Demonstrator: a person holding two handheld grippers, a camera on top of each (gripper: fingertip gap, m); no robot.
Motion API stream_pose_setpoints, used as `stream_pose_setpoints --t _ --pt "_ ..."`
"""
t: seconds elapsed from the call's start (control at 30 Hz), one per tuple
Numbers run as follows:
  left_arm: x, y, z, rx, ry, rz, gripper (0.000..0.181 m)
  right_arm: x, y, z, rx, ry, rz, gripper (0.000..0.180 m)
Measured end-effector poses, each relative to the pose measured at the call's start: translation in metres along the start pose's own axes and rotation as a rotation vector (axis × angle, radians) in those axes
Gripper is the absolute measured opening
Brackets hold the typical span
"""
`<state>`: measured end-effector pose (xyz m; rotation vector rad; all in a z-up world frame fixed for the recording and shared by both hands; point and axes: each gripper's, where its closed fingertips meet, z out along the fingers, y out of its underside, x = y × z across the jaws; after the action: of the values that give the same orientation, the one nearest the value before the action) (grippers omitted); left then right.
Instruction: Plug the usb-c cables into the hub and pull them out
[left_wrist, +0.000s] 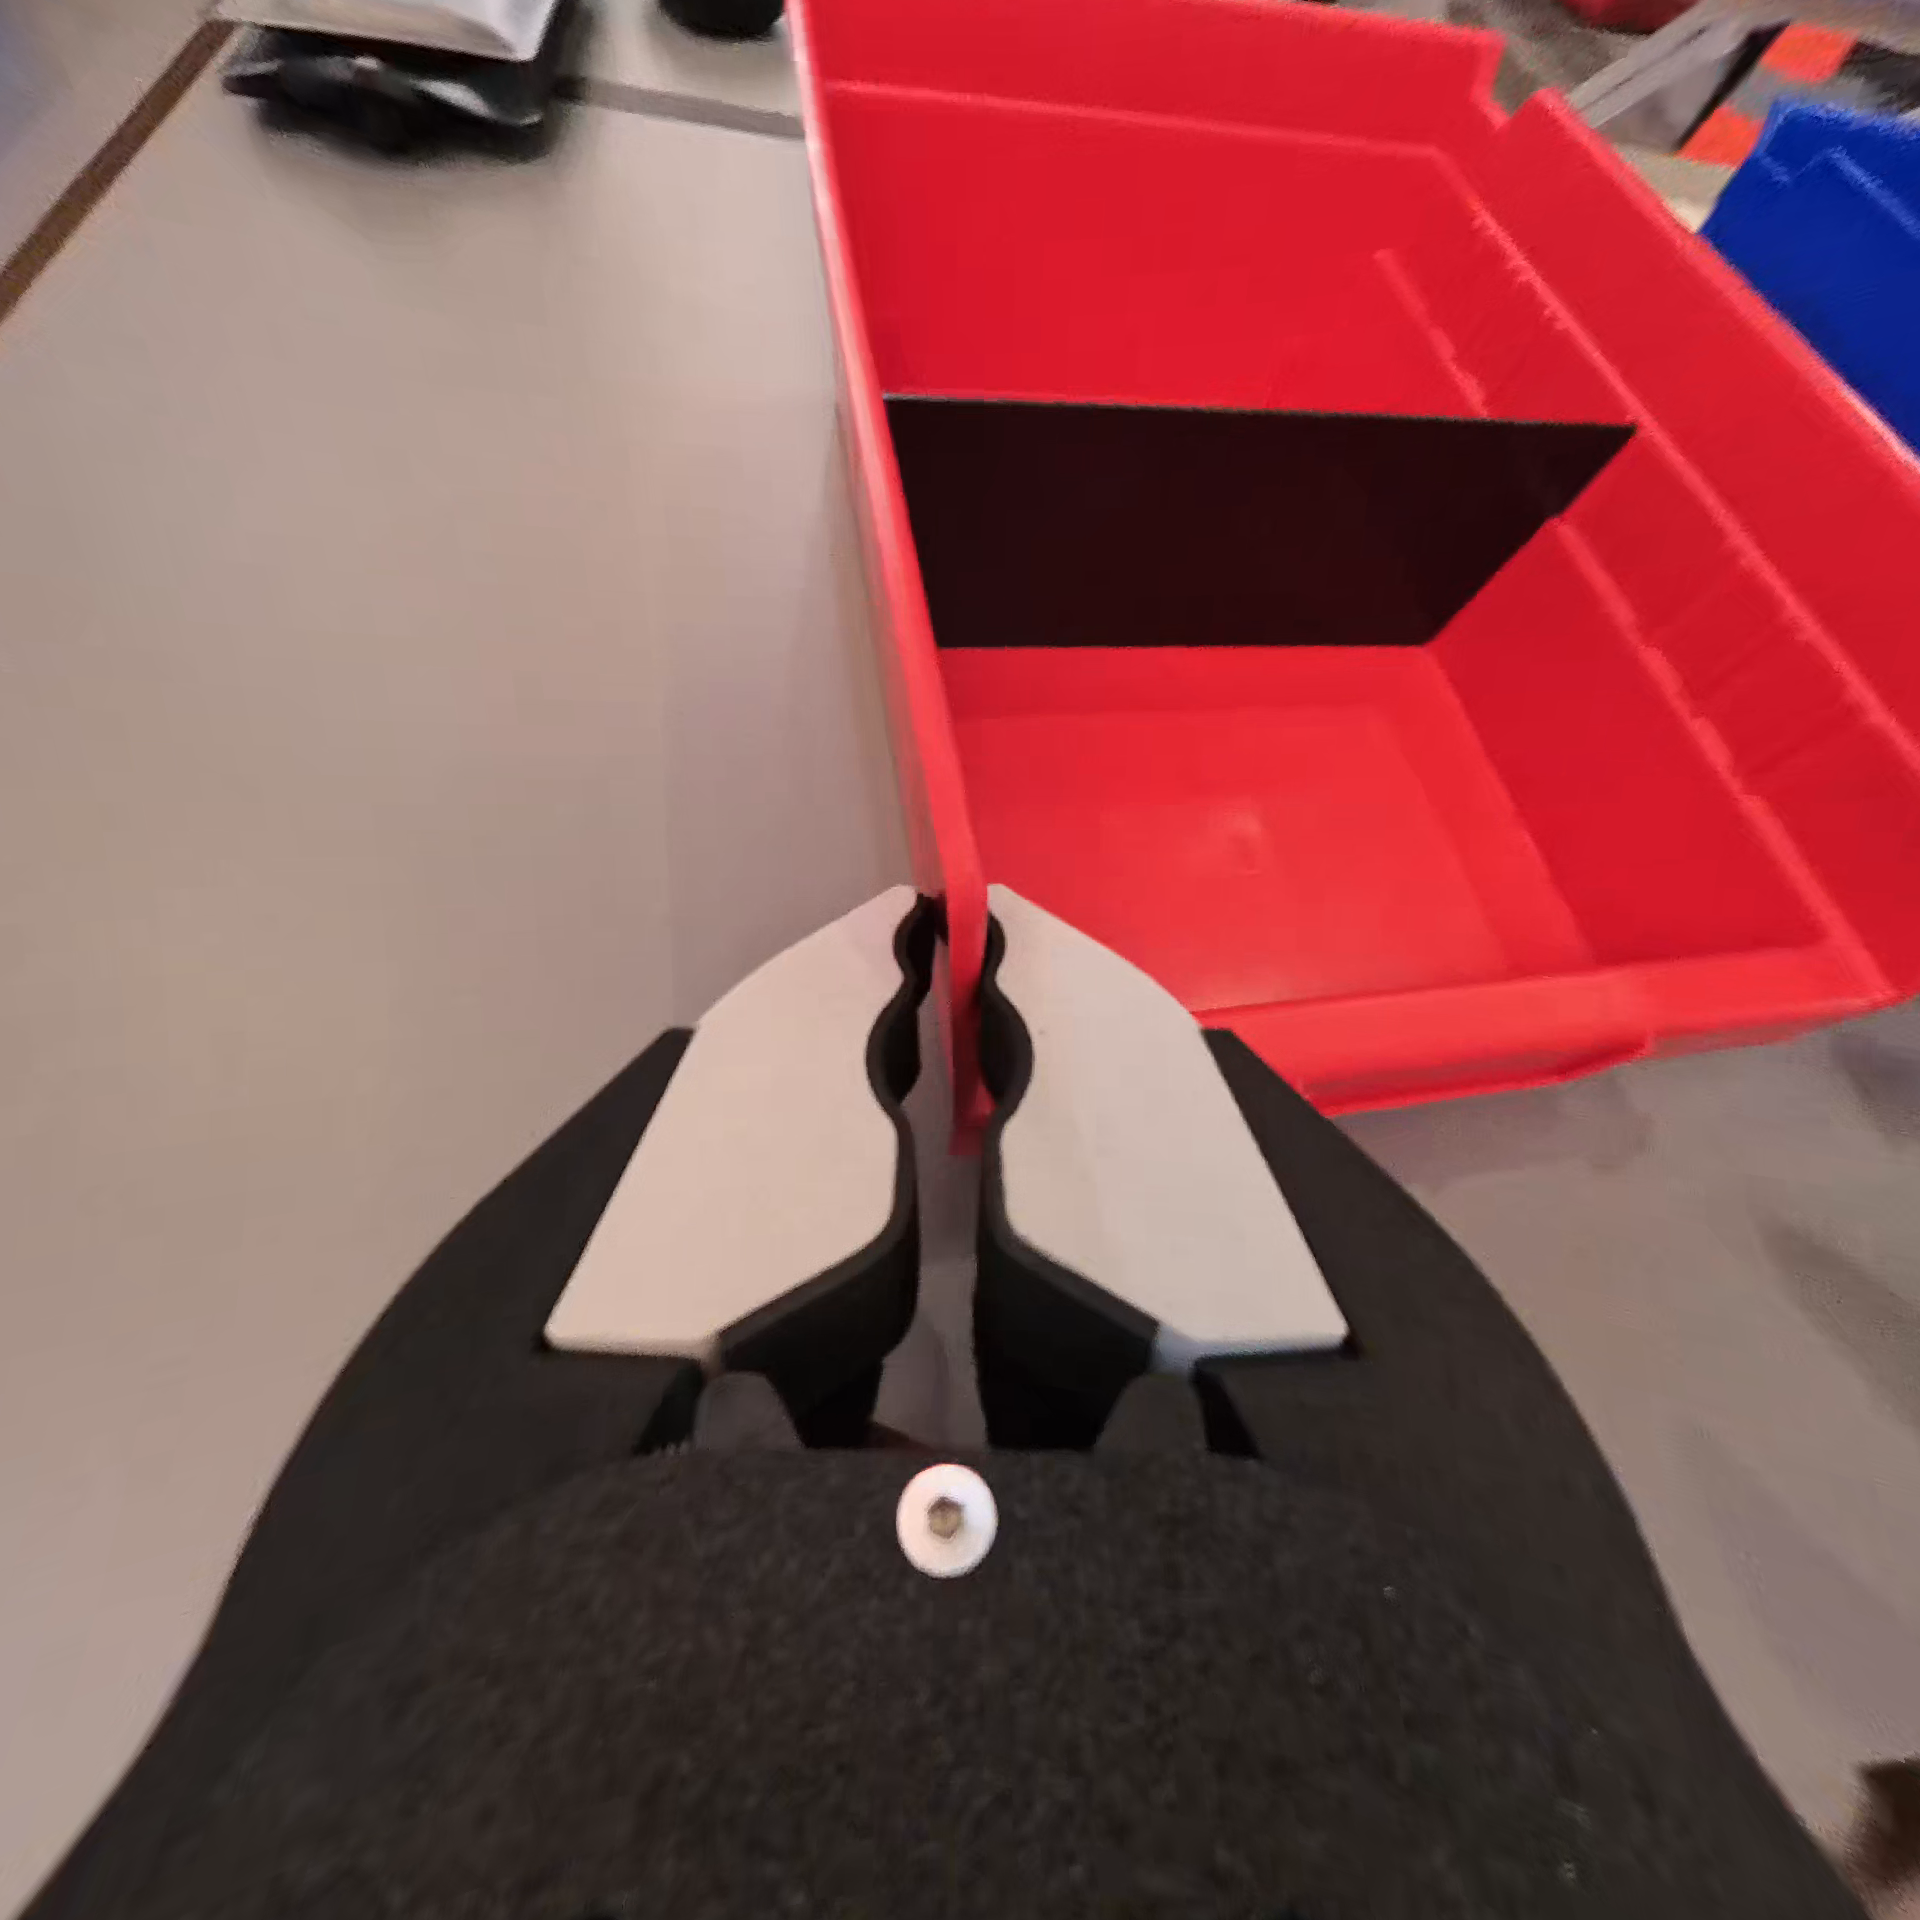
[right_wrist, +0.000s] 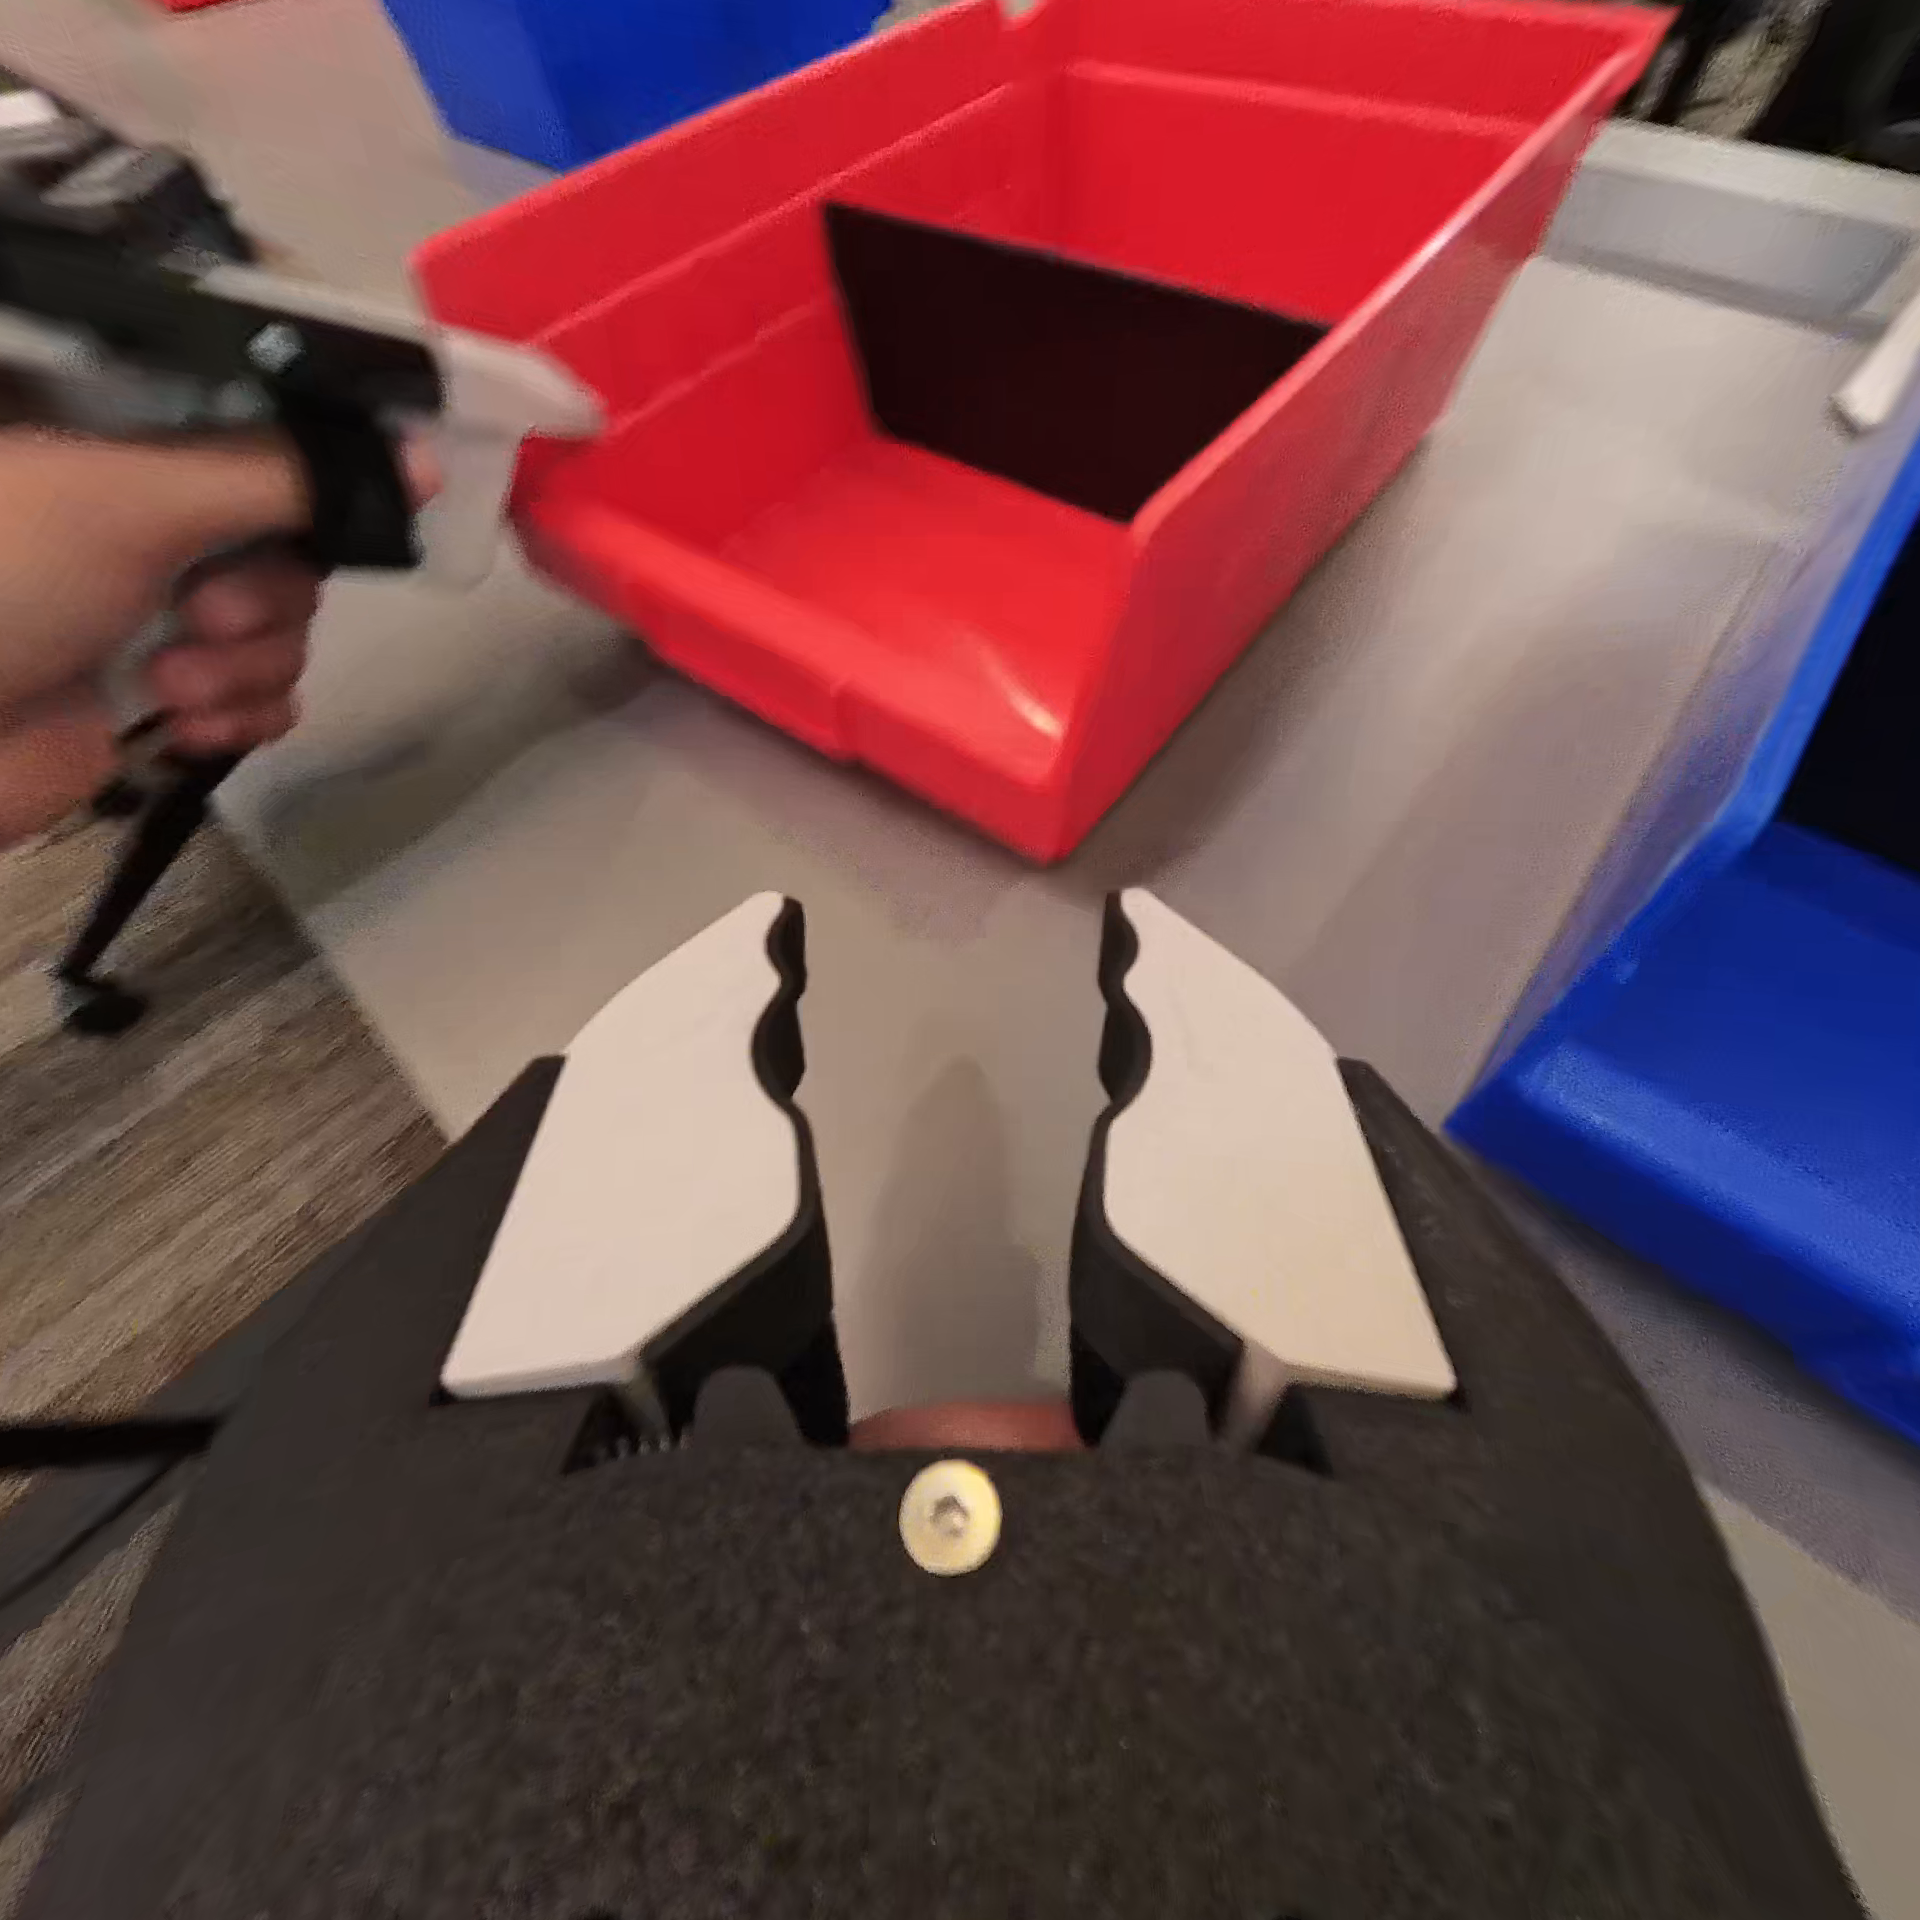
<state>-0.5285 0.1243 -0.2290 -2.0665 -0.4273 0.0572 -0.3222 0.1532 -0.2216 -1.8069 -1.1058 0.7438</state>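
Observation:
No hub or usb-c cable shows in either view. A red plastic bin (left_wrist: 1351, 260) with a black divider (left_wrist: 1226, 520) stands on the grey table; both its compartments look empty. My left gripper (left_wrist: 958, 914) is shut on the bin's near left wall corner. The right wrist view shows the same bin (right_wrist: 1278, 499), with my left gripper (right_wrist: 561, 416) at its left corner, held by a hand (right_wrist: 135, 582). My right gripper (right_wrist: 951, 914) is open and empty, above the table in front of the bin.
Blue bins stand at the right (right_wrist: 1766, 1091), at the back (right_wrist: 582, 62), and at the far right of the left wrist view (left_wrist: 1839, 239). Dark items (left_wrist: 395, 73) lie at the table's far left. The table edge and wood floor (right_wrist: 156, 1091) are at left.

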Motion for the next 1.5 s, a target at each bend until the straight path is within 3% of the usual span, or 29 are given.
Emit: stream_pose_setpoints --t 0.13,0.17,0.23,0.4,0.53,0.7,0.83,0.97,1.1,1.23,1.37,1.5 --pt "0.012 0.027 -0.04 -0.022 -0.062 0.056 0.005 0.011 -0.02 0.016 0.034 0.122 0.022 0.052" --pt "0.015 0.033 -0.05 -0.023 -0.076 0.064 0.005 0.01 -0.016 0.021 0.008 0.113 0.048 0.047" --pt "0.02 0.044 -0.068 -0.019 -0.097 0.065 0.005 0.009 -0.003 0.025 -0.063 0.111 0.08 0.018" --pt "0.035 0.04 -0.112 0.051 -0.225 0.172 0.004 0.002 -0.016 -0.002 -0.046 0.152 0.006 0.007" --pt "0.059 0.008 -0.14 0.158 -0.238 0.148 0.005 0.01 -0.065 -0.039 0.08 0.184 -0.047 0.005" --pt "0.12 -0.07 -0.157 0.353 -0.219 0.249 0.004 0.052 -0.134 -0.115 0.302 0.318 -0.096 0.004" --pt "0.21 -0.131 -0.139 0.44 -0.076 0.299 0.004 0.123 -0.168 -0.193 0.391 0.464 -0.077 0.004" --pt "0.33 -0.174 -0.1 0.451 0.091 0.31 0.003 0.222 -0.173 -0.275 0.337 0.67 -0.069 0.005" --pt "0.464 -0.182 -0.052 0.441 0.217 0.363 0.004 0.336 -0.14 -0.348 0.212 0.887 -0.042 0.005" --pt "0.561 -0.139 0.002 0.341 0.29 0.381 0.004 0.425 -0.067 -0.381 0.049 0.9 0.013 0.006" --pt "0.608 -0.073 0.046 0.25 0.293 0.397 0.004 0.476 0.016 -0.379 -0.095 0.831 0.01 0.007" --pt "0.621 -0.037 0.076 0.198 0.266 0.415 0.005 0.501 0.069 -0.359 -0.092 0.735 0.104 0.007"
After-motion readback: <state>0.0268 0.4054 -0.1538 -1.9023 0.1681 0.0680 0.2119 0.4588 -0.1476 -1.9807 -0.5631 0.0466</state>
